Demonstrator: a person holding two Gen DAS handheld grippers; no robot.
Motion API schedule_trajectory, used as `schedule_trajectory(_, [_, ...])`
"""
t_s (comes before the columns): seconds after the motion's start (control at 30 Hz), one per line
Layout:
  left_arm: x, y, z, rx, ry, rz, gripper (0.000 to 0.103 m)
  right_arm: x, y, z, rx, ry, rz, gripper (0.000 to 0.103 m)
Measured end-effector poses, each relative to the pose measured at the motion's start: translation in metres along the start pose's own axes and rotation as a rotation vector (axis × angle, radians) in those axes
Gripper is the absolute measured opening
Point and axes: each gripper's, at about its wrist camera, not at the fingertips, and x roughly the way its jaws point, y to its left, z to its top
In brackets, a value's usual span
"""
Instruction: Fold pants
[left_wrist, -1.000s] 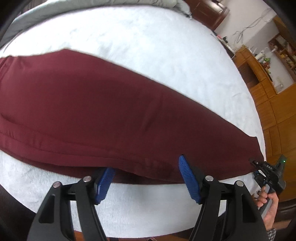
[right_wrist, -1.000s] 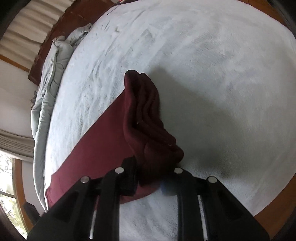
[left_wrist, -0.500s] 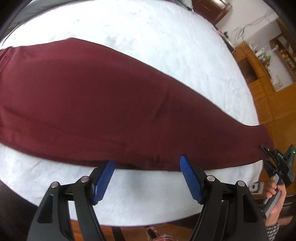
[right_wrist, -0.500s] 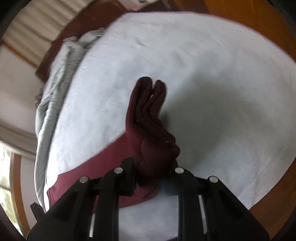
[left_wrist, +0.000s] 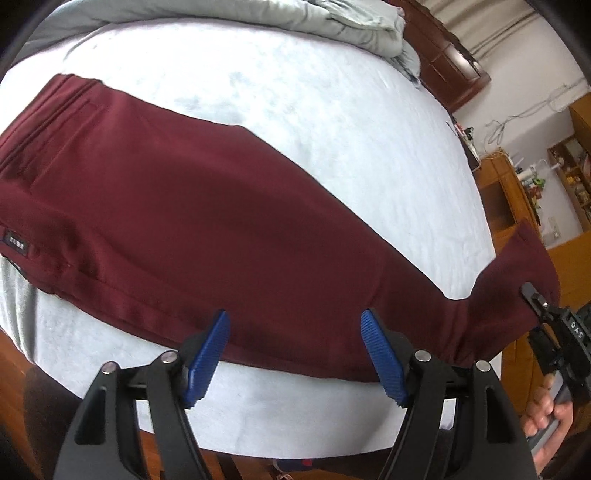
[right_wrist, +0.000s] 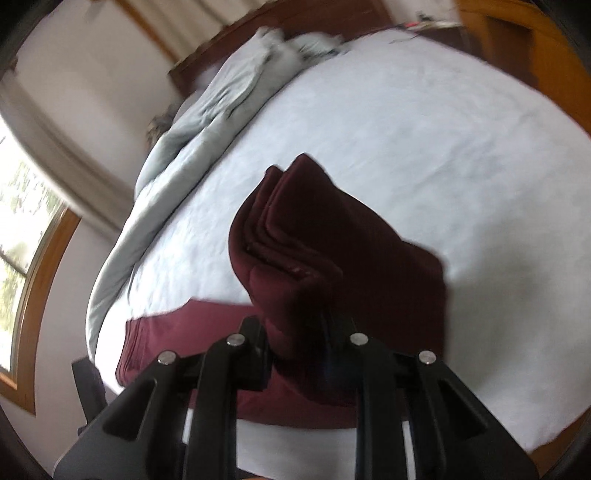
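Maroon pants (left_wrist: 207, 218) lie lengthwise across a white bed (left_wrist: 332, 118), waistband at the left, leg cuffs at the right. My left gripper (left_wrist: 295, 354) is open, its blue pads above the pants' near edge, holding nothing. My right gripper (right_wrist: 299, 332) is shut on the bunched leg cuffs (right_wrist: 295, 243) and holds them lifted above the bed. In the left wrist view the right gripper (left_wrist: 546, 314) shows at the far right with the raised cuff end (left_wrist: 517, 273) in it. The waistband (right_wrist: 129, 350) shows low left in the right wrist view.
A rumpled grey duvet (left_wrist: 295, 18) lies along the far side of the bed (right_wrist: 424, 129); it also shows in the right wrist view (right_wrist: 207, 110). A wooden headboard (left_wrist: 450, 62) and wooden shelves (left_wrist: 517, 192) stand to the right. A window (right_wrist: 22, 240) is at the left.
My right gripper has lifted the leg cuffs off the bed and carried them up and toward the waistband side. My left gripper stays open and has drawn back, showing more of the waistband.
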Motion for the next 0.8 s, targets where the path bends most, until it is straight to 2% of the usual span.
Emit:
schedule_trajectory(0.13, [-0.012,0.030,-0.009,-0.018,0.001,0.015,0.074,0.036,0.034,-0.016,-0.060,0.070,0.005,0.020])
schedule_trajectory(0.23, [-0.014,0.036,-0.007,-0.033,-0.002,0.018,0.075,0.061,0.058,-0.031,-0.102,0.115,0.022,0.020])
schedule_trajectory(0.4, [-0.020,0.053,-0.004,-0.058,0.005,-0.013,0.077,0.095,0.092,-0.054,-0.179,0.177,0.054,0.020])
schedule_trajectory(0.67, [-0.016,0.066,0.001,-0.084,0.036,-0.052,0.077,0.144,0.101,-0.087,-0.237,0.282,0.036,0.024])
schedule_trajectory(0.77, [-0.005,0.057,0.004,-0.079,0.065,-0.081,0.077,0.149,0.101,-0.093,-0.249,0.308,0.055,0.042])
schedule_trajectory(0.8, [-0.002,0.055,0.006,-0.077,0.075,-0.090,0.077,0.149,0.101,-0.094,-0.246,0.334,0.086,0.058])
